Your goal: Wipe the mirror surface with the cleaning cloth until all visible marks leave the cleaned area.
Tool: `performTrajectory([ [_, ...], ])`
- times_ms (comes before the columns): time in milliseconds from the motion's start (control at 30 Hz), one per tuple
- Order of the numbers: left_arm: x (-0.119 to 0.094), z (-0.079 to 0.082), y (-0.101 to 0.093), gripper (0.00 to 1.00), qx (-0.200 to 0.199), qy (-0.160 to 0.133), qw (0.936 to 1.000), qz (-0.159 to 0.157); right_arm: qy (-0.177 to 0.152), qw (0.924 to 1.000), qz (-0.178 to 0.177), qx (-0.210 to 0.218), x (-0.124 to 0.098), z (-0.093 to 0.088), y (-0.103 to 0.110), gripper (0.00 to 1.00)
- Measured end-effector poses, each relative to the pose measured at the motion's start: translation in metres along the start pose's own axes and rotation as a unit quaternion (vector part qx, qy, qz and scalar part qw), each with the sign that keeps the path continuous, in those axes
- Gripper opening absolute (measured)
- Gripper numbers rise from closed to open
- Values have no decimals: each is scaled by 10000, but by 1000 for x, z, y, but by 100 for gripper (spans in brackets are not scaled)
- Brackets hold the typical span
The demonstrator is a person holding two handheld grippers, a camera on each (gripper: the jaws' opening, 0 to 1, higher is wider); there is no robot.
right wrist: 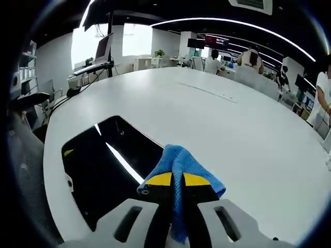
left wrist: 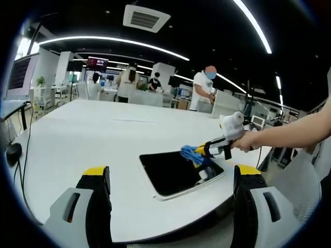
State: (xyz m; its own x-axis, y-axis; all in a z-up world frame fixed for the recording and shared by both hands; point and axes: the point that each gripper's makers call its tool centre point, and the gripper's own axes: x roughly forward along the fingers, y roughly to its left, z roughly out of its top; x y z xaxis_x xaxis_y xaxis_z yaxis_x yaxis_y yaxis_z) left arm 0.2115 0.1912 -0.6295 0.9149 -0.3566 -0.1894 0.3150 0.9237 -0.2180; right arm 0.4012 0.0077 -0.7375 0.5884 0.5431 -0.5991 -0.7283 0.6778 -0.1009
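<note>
Blue cleaning cloth (right wrist: 178,170) sits pinched tight between the closed jaws of my right gripper (right wrist: 177,182), its free end hanging over the near edge of the mirror (right wrist: 106,170), which lies flat on the white table (right wrist: 217,124). My left gripper (left wrist: 170,178) waits with jaws wide apart, holding nothing, facing the mirror from the other side. I see no clear marks on the dark glass, only reflected ceiling lights, so I judge most of the wiping is not yet done.

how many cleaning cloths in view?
1. A blue cleaning cloth, clamped in the right gripper over the mirror edge; same cloth in the left gripper view. Others may be hidden.
</note>
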Motion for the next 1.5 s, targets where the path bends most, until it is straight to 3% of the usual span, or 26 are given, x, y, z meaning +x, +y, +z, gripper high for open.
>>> performTrajectory([
  [333, 0, 0, -1, 97, -5, 5, 10000, -31, -123, 9994, -317, -103, 11, 9, -9, 1],
  [967, 1, 0, -2, 97, -23, -15, 10000, -51, 43, 9989, -347, -325, 15, 11, -12, 0],
  [1300, 1, 0, -2, 97, -24, 15, 10000, -67, -108, 9970, -371, -674, 13, 13, -10, 0],
  [1433, 1, -1, -2, 97, -30, 28, 10000, -60, -305, 9985, -276, -356, 10, 21, -6, 0],
  [1500, 0, 0, -2, 98, -25, 20, 10000, -44, -354, 9973, -351, -538, 6, 27, -8, 0],
])
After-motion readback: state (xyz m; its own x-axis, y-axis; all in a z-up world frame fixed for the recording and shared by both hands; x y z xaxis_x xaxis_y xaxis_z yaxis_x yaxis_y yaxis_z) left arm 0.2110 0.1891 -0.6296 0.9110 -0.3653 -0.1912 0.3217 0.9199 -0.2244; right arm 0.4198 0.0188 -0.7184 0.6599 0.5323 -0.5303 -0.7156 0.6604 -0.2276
